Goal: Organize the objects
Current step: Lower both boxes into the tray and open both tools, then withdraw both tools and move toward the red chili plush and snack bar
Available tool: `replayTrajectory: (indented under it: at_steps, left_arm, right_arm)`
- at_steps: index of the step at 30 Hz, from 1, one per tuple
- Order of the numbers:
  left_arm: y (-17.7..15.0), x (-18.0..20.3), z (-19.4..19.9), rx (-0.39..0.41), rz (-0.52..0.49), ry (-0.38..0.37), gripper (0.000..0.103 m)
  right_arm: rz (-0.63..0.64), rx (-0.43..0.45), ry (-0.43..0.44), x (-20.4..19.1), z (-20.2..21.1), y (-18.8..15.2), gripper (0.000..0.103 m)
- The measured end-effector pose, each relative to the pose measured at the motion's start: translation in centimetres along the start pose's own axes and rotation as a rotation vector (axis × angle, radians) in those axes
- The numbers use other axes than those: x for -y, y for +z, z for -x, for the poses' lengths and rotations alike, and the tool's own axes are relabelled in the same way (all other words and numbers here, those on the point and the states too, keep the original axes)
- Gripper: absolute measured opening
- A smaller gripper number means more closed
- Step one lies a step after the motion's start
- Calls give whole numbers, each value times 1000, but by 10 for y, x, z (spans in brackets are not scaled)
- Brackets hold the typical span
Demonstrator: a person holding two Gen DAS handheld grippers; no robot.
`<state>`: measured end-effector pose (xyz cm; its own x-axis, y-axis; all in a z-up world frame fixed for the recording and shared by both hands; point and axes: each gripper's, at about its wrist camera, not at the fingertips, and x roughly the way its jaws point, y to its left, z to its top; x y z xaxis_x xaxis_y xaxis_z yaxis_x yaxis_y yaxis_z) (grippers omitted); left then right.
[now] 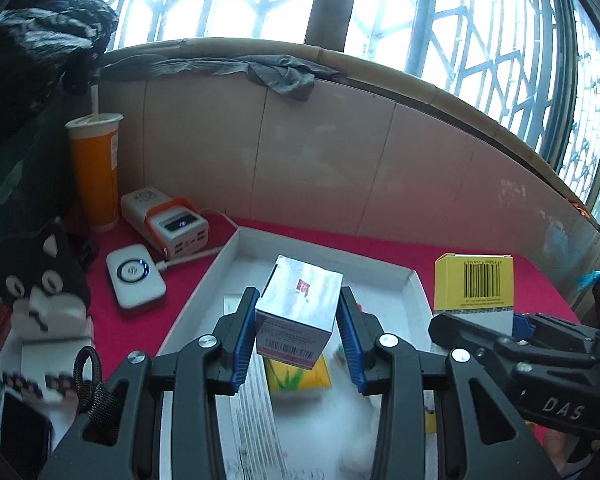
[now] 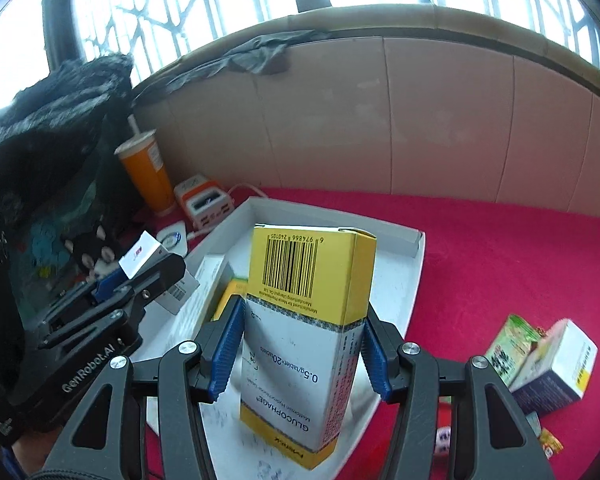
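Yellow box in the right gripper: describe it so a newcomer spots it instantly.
Find the white tray on the red cloth. Above it, the right gripper clamps an upright carton, the Glucophage box. It alone has a yellow top with a large barcode over a white lower half.

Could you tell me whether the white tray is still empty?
No, the white tray already holds boxes, among them a yellow one lying behind the left gripper.

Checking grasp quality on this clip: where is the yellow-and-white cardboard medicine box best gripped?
Across its two narrow side faces at mid-length, coming from its lower end: the yellow-and-white cardboard medicine box is long and flat-sided, as the right hand-held gripper holds it now.
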<state>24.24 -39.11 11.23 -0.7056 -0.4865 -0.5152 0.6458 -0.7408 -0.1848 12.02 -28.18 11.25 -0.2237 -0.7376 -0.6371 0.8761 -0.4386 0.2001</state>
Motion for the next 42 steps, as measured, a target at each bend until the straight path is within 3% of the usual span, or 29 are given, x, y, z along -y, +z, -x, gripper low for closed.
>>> replayTrajectory:
  at_steps: [7, 17, 19, 20, 21, 22, 24, 31, 42]
  left_arm:
    - [16, -3, -26, -24, 25, 15, 38]
    - [10, 5, -34, -31, -33, 51, 39]
    - [9, 5, -36, -42, -36, 69, 48]
    - [8, 6, -36, -46, -37, 73, 61]
    - [7, 6, -35, -45, -37, 78, 78]
    - [6, 7, -33, -37, -37, 92, 85]
    - [5, 9, -28, -12, -40, 118, 95]
    - [5, 20, -7, 39, -62, 173, 97]
    - [-2, 24, 9, 36, -29, 190, 98]
  right_arm:
    - [-59, 66, -13, 6, -6, 34, 59]
    - [-93, -28, -20, 9, -54, 36, 60]
    - [-84, -33, -22, 10, -56, 35, 61]
    - [-75, -37, -26, 9, -56, 34, 62]
    - [-64, -38, -31, 9, -54, 34, 69]
    - [-59, -34, -31, 9, -53, 33, 80]
    - [-58, -5, -50, 10, -43, 31, 86]
    - [-47, 33, -31, 11, -12, 26, 93]
    - [-34, 67, -10, 7, 22, 11, 95]
